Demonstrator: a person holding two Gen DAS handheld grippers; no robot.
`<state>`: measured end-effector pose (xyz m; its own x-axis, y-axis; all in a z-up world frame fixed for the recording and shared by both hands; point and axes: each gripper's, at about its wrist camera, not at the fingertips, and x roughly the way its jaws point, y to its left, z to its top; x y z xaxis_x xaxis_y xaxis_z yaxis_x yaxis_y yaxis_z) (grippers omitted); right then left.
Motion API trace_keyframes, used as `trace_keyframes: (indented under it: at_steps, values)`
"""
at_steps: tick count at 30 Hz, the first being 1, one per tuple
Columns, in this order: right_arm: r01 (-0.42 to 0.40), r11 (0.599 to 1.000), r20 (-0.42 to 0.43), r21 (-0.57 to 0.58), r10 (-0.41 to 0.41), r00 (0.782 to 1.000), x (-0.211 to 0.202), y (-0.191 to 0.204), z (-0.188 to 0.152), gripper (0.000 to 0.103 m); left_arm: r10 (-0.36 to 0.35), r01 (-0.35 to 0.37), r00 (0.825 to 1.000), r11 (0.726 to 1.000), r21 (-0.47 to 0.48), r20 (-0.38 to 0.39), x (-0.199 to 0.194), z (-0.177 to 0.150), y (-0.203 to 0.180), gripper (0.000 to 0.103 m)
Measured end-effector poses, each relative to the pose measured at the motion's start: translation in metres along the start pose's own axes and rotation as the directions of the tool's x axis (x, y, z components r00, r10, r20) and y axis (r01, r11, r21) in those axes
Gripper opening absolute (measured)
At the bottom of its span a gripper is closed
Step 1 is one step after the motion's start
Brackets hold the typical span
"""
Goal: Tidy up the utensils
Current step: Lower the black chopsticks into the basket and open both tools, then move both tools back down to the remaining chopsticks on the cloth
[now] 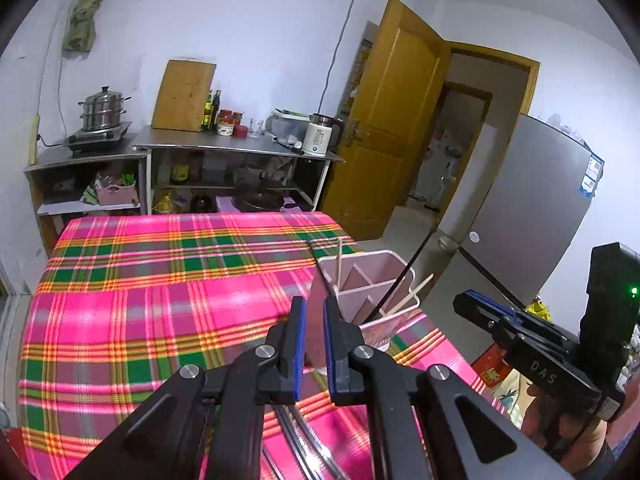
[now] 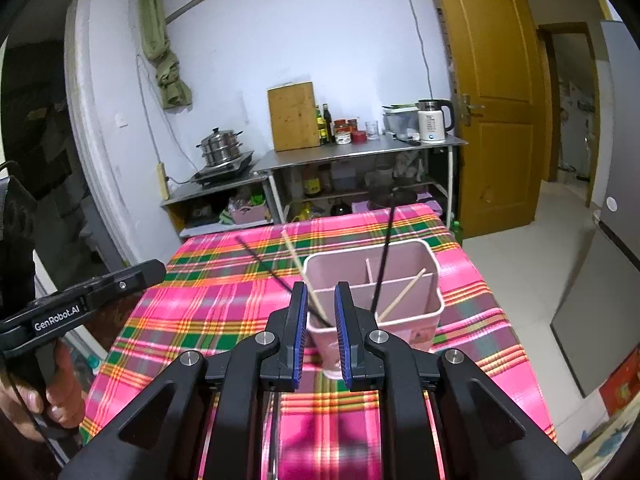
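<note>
Standing in the pink divided holder (image 2: 400, 276) at twelve o'clock, four chopsticks (image 2: 382, 256) look sorted; left gripper (image 1: 314, 344) clenched empty, right gripper (image 2: 322, 336) released.

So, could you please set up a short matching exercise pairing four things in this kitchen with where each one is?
Things:
1. cutting board
2. steamer pot
3. kettle
4. chopsticks

Places:
A. on the portable stove
B. standing in the pink holder on the plaid tablecloth
C. leaning against the wall
D. at the counter end nearest the door

Pairs: 1-C, 2-A, 3-D, 4-B
</note>
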<state>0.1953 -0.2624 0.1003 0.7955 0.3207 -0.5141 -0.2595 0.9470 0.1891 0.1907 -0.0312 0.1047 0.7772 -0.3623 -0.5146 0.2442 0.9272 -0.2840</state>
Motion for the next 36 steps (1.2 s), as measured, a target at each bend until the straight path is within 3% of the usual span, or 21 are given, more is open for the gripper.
trace_keyframes:
  at_steps: [14,36]
  values:
    - [-0.053,0.998,-0.082,-0.021,0.051,0.995,0.001,0.021,-0.044,0.014,0.056,-0.057,0.997,0.998,-0.028,-0.060,-0.015,-0.058,0.027,0.007]
    - [-0.112,0.994,-0.182,-0.016,0.107,0.977,0.030,0.029,-0.078,0.014,0.095,-0.114,0.975,0.990,-0.086,-0.200,0.031,-0.099,0.052,0.007]
